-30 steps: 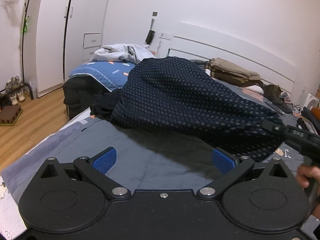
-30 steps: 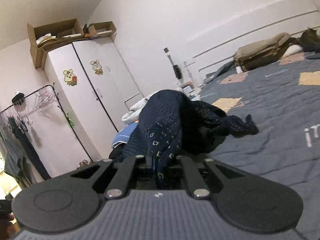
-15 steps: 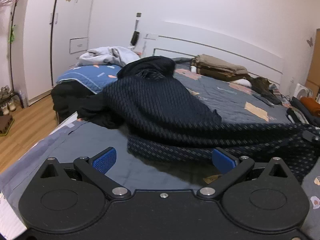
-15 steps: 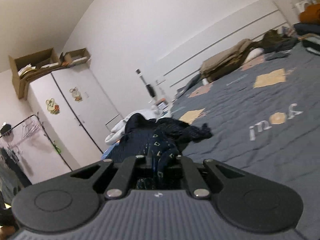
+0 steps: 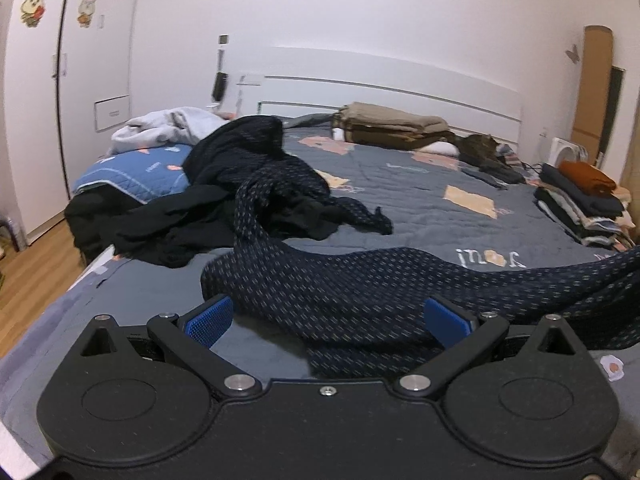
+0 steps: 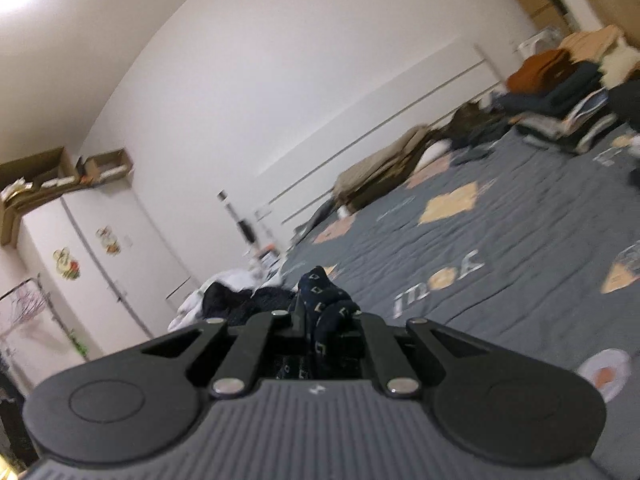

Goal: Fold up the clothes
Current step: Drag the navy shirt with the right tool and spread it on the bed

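Two grippers over grey bedspread [image 5: 420,216]. Left gripper [image 5: 328,320]: jaws spread wide, blue pads [image 5: 210,320] well apart, clamped on nothing. Dark dotted garment [image 5: 360,280] draped loosely between and just ahead of those pads, touching neither that can be told, stretched from a heap ahead and to the left, across the front of the jaws, and off past the right edge of view. Black clothes pile [image 5: 200,220] ahead-left, partly under the far end of the garment. Blue quilt [image 5: 136,176] and pale crumpled cloth [image 5: 168,128] farther left. Folded tan bedding [image 5: 392,124] far ahead by white headboard [image 5: 400,84]. Stack of folded clothes [image 5: 580,200] ahead-right near the bed edge. White wardrobe [image 5: 40,100] far left.

Right gripper [image 6: 320,320]: jaws pinched tight together on a bunched fold of the same dark dotted garment [image 6: 324,300], cloth standing up out of the closed jaws and trailing away ahead-left toward the heap. Grey bedspread [image 6: 500,240] ahead and to the right, view tilted and blurred. Folded stack [image 6: 560,92] far ahead-right. Wardrobe [image 6: 100,280] with cardboard boxes [image 6: 60,176] on top, off to the left.
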### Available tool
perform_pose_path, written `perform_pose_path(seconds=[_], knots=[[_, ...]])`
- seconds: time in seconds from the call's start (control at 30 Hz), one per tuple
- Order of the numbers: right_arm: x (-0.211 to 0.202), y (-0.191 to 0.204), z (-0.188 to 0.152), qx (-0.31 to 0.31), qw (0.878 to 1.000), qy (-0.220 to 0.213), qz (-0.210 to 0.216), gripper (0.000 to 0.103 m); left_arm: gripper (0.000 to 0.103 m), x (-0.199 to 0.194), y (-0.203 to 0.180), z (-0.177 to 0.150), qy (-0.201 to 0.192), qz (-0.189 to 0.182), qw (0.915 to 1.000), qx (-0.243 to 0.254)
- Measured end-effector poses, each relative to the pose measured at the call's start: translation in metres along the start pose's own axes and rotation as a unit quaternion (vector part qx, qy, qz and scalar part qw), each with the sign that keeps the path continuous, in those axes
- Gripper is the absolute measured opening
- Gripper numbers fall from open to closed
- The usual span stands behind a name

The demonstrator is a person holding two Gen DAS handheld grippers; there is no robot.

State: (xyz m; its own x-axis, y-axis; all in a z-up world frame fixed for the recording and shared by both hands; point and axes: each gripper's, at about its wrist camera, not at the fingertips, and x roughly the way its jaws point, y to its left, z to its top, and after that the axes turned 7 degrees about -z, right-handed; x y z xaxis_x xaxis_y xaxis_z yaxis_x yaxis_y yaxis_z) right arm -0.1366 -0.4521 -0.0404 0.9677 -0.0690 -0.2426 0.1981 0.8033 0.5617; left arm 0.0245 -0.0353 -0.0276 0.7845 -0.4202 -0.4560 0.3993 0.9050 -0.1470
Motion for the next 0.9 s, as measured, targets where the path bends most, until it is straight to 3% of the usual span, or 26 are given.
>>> perform_pose_path(seconds=[0.17,0.33,0.47,0.7,0.9], knots=[[0.002,-0.027,-0.013,-0.033,0.995,0.084,-0.052,0.005,0.103,0.010,-0.021,-0.010,0.017,-0.026,0.9994,0.015],[0.022,-0.040,-0.046,-0.081,0.975,0.174,-0.109,0.009,0.103,0.023,-0.039,-0.028,0.043,-0.043,0.9975,0.036],[0.018,-0.047,-0.060,-0.112,0.962,0.211,-0.130,0.013,0.103,0.034,-0.040,-0.042,0.063,-0.058,0.9956,0.037],[-0.028,-0.044,-0.055,-0.154,0.957,0.169,-0.181,0.058,0.103,0.044,-0.033,-0.054,0.084,-0.073,0.9937,0.018],[-0.029,-0.016,-0.052,-0.211,0.949,0.136,-0.192,0.077,0.102,0.049,-0.032,-0.061,0.099,-0.062,0.9929,0.023]])
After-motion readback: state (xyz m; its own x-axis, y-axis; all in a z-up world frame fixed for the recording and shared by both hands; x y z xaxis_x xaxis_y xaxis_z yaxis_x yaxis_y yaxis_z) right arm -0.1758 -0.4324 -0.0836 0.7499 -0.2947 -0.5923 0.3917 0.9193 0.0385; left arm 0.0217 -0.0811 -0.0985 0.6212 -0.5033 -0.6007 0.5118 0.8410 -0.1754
